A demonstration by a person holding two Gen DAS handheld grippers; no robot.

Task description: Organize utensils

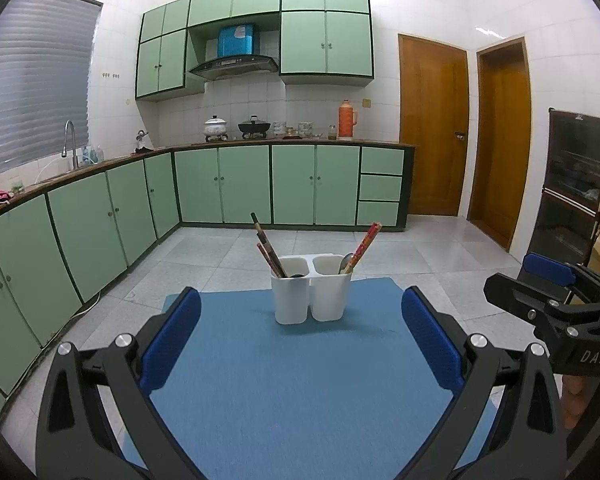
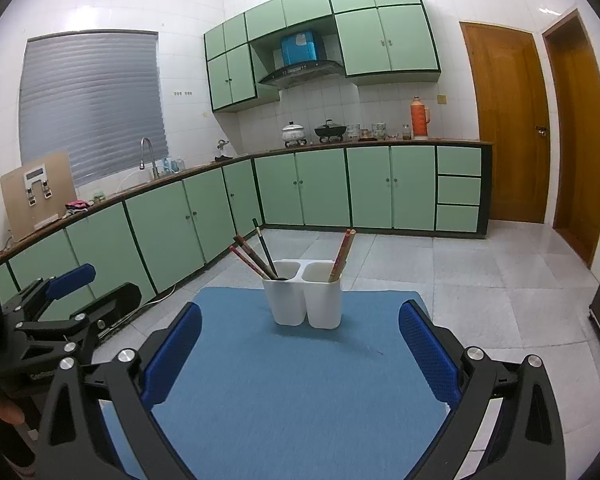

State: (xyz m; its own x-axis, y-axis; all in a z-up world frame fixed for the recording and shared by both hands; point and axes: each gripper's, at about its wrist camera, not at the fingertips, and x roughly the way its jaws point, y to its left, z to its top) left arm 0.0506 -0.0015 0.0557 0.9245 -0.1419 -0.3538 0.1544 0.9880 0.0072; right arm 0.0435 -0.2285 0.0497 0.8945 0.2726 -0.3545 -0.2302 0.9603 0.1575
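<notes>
Chopsticks [image 1: 269,249] in left compartment of white holder [image 1: 311,296]; red pair [image 1: 363,245], possibly a spoon [image 1: 345,262], in right. Left tool [image 1: 300,340] and right tool [image 2: 300,344] both spread wide, empty, above blue worktop [image 1: 300,380].

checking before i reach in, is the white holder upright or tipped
Upright: the white holder stands flat on the blue mat, chopsticks leaning out its top.

The mat [image 1: 284,380] looks like matt woven cloth. The holder [image 1: 310,294] is smooth white plastic, slightly glossy. Blue gripper pads [image 1: 172,336] show a rough dotted texture. The spoon [image 1: 345,262] is probably metal. Floor tiles [image 2: 480,280] shine.
</notes>
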